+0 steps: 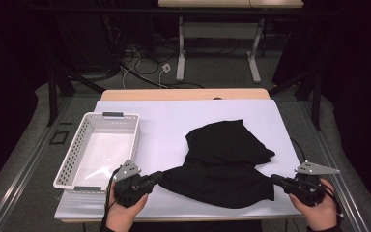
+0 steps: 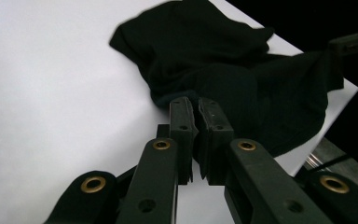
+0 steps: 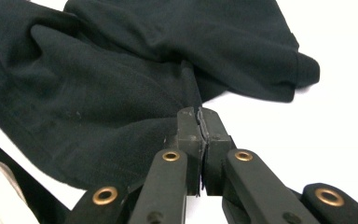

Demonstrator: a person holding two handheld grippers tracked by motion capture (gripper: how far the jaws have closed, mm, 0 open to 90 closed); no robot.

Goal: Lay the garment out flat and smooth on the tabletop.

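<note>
both grippers, left gripper (image 1: 155, 177) and right gripper (image 1: 276, 181), apparently pinch the black cloth (image 1: 224, 162) tight; white basket (image 1: 98, 150) stands left.

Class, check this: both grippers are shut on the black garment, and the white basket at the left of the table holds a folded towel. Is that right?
Not quite. The white basket is empty, as the high view shows. The left gripper and right gripper are indeed shut on the black garment.
</note>
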